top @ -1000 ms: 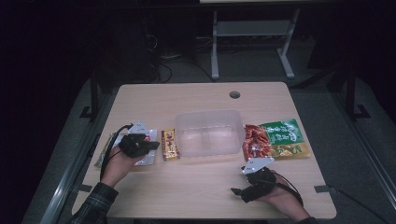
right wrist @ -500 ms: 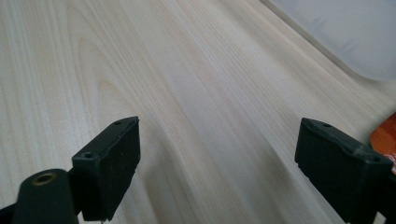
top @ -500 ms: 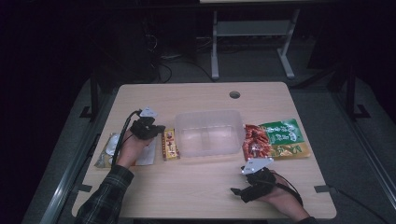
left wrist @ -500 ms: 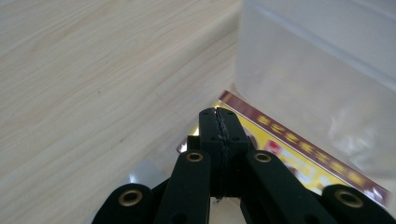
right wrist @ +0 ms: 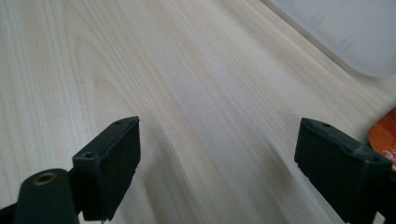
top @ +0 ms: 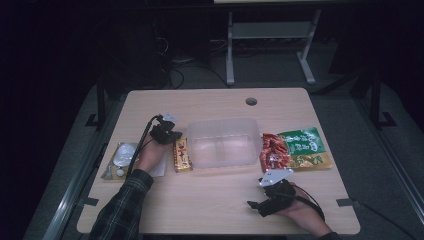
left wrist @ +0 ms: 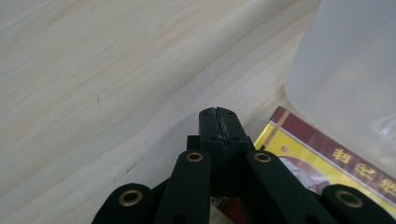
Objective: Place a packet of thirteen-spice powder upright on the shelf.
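Left gripper (left wrist: 218, 113) is pinched shut, empty, just above the flat yellow-and-maroon snack packet (top: 181, 155) lying beside the clear plastic tub (top: 223, 142). Packet's probably light and slippery, so grab an edge

Left gripper (top: 167, 131) jaws pressed together, forearm extended; right gripper (top: 256, 205) jaws spread wide, resting low.

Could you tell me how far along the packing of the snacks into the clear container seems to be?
Nothing looks packed yet: the clear container is empty. In hand: the left gripper, jaws shut with nothing between them, sits above the yellow snack bar beside the container. The right gripper rests open on the table. Left to do: the bar, the silver packet and the red and green bags all lie outside.
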The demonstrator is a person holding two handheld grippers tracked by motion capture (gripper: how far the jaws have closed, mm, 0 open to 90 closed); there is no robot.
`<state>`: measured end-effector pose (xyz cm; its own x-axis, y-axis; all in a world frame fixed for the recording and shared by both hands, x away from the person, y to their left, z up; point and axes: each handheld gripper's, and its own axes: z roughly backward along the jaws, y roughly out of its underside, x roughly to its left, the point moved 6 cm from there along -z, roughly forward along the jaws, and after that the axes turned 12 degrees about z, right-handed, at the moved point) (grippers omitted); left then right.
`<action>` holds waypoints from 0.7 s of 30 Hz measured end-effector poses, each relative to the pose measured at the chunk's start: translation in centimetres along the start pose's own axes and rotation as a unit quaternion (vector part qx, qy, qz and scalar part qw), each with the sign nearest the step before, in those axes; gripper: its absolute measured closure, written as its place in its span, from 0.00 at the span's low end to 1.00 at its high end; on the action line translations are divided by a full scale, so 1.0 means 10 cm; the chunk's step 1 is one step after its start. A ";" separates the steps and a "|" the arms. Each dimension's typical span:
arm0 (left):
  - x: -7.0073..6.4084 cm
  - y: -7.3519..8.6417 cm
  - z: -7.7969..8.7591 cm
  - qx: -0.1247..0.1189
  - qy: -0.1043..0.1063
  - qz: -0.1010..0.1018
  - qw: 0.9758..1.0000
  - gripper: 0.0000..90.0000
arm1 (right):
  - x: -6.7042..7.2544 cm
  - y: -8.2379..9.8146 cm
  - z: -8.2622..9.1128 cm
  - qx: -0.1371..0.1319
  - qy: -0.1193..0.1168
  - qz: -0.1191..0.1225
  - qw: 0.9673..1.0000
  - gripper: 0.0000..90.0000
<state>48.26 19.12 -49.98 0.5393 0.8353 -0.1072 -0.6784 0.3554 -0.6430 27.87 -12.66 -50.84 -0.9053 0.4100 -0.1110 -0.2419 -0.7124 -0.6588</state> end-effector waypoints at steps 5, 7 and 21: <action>-0.01 0.04 0.02 0.012 0.005 -0.002 1.000 1.00 | -0.01 0.00 -0.01 0.000 -0.001 -0.003 1.000 0.16; -0.03 0.06 0.04 0.017 0.009 -0.010 1.000 1.00 | -0.01 0.00 0.00 -0.001 0.000 -0.001 1.000 0.16; -0.18 0.22 0.22 0.048 0.044 -0.029 0.997 1.00 | -0.01 0.00 0.00 -0.002 0.000 0.000 1.000 0.15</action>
<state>44.74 19.32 -49.56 0.6181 0.7737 -0.1395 -0.6869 0.4453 -0.5743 27.93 -12.69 -50.84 -0.9056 0.4094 -0.1104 -0.2402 -0.7100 -0.6620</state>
